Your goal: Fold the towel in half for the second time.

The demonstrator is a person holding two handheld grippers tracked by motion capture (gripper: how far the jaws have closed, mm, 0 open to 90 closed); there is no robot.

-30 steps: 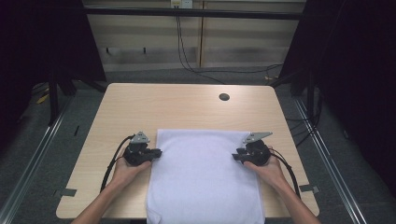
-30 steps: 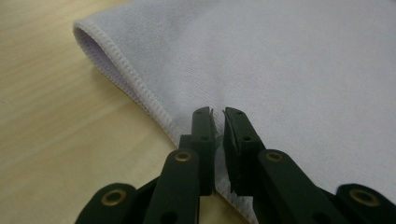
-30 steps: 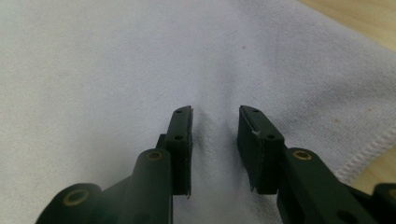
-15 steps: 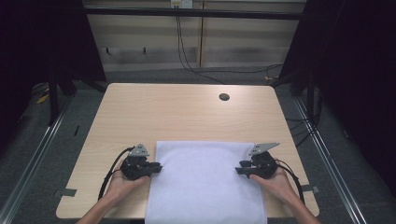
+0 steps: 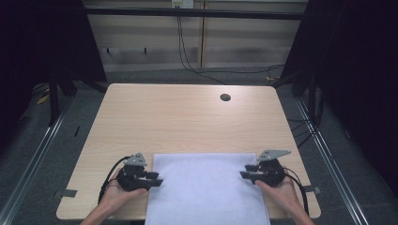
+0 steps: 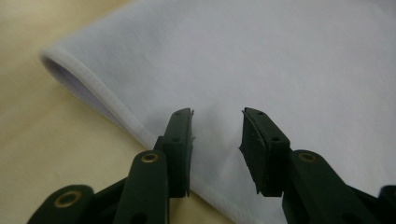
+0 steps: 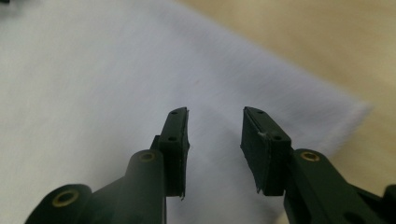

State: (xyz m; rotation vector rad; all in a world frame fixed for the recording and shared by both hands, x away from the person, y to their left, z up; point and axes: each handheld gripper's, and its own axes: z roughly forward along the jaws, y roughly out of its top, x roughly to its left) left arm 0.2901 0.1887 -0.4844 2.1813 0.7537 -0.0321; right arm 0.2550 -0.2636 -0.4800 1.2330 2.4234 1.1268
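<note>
Both grippers had drawn back toward the near edge of the tabletop (image 5: pixel 187 117) since the earlier frame, and the white rectangular soft cloth (image 5: pixel 206 187) came with them, its far hem now lying closer to that edge. Left gripper (image 5: pixel 157 179) had just been opening; its fingers (image 6: pixel 180 140) stood apart over the cloth's left hem, pressing nothing. Right gripper (image 5: pixel 245 172) likewise stood parted above the right hem, nothing held. Cloth lay flat, overhanging the near edge. Judged light, limp, non-fragile; best pinched at hemmed corners, both sides together, to avoid bunching.
</note>
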